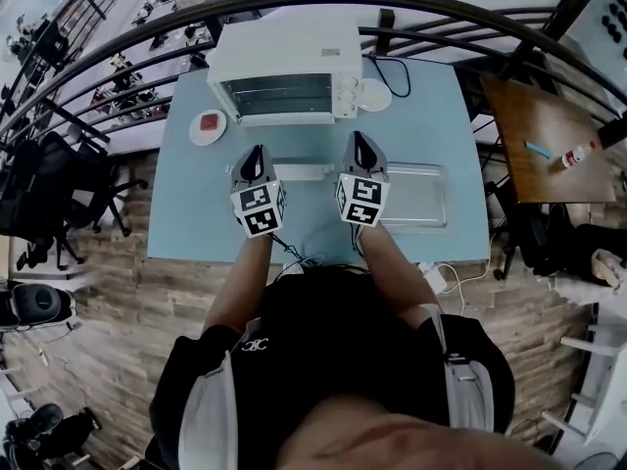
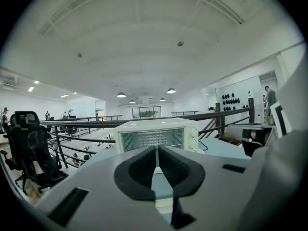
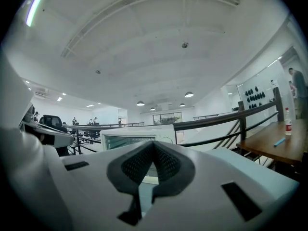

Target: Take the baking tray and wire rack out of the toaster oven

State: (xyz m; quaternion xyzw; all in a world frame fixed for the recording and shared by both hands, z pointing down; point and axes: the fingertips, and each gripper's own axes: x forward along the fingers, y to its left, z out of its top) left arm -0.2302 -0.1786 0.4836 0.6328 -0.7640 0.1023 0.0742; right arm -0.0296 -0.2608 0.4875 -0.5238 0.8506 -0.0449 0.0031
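The oven (image 1: 284, 70) stands at the far edge of the worktop (image 1: 191, 209), its tray and rack not discernible behind the glass, while the left gripper (image 1: 259, 153) and right gripper (image 1: 358, 139) hover near its front, both empty, left jaws all but together, right jaws together.

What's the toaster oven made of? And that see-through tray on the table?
Toaster oven: it looks like white painted metal, smooth and slightly glossy, though it might be plastic. Tray: clear glass or plastic, since the blue table shows right through it.
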